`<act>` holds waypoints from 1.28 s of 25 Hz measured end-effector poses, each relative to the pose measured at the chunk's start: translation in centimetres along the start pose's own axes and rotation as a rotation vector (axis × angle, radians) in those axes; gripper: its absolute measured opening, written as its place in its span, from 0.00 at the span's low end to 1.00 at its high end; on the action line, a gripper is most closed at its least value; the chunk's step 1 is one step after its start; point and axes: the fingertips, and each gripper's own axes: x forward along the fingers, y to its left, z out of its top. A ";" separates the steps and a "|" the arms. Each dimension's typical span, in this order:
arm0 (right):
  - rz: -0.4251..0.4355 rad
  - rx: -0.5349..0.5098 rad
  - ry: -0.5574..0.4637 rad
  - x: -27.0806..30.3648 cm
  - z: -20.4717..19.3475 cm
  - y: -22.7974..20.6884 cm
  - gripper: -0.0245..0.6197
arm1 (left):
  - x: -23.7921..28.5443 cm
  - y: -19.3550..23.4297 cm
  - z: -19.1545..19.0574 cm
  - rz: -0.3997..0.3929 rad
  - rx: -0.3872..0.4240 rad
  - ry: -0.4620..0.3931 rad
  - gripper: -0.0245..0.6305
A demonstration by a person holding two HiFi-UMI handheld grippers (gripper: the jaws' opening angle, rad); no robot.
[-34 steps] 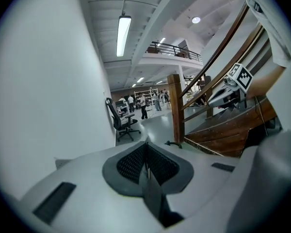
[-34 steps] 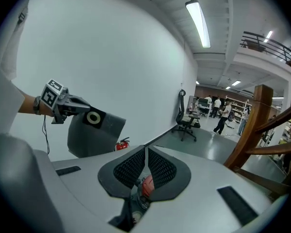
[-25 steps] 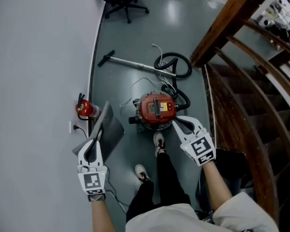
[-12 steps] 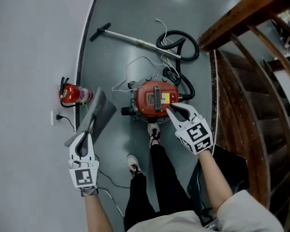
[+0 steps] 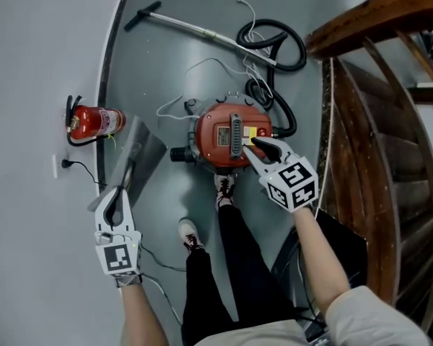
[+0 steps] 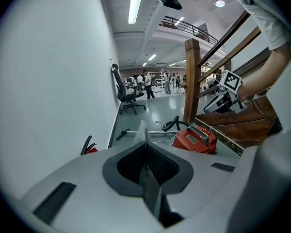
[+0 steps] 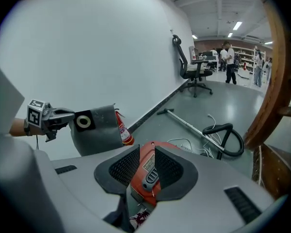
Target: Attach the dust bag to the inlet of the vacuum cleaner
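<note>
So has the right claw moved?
Yes. The right claw went from beside the vacuum cleaner to over its top. Its jaws have just been opening, nothing between them.

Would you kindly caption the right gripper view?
Right gripper, empty jaws just opening, over the red vacuum cleaner; left gripper holds the dust bag.

Red fire extinguisher (image 5: pixel 95 119), wooden staircase (image 5: pixel 379 182), office chair (image 6: pixel 127 95)

Matt grey cloth dust bag (image 5: pixel 142 151); glossy red plastic vacuum cleaner (image 5: pixel 215 132) (floor (image 5: pixel 166 58) shiny too).
</note>
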 end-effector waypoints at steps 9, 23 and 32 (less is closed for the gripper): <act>0.045 0.130 0.037 3.5 -4.9 -2.6 0.22 | 4.1 -1.5 -4.8 0.000 -0.012 0.035 0.06; 0.107 0.214 0.046 7.1 -8.0 -3.4 0.26 | 7.5 -2.0 -10.8 0.029 -0.026 0.105 0.06; 0.157 0.297 0.010 7.4 -8.1 -3.0 0.26 | 9.2 -3.9 -13.3 -0.010 -0.022 0.148 0.06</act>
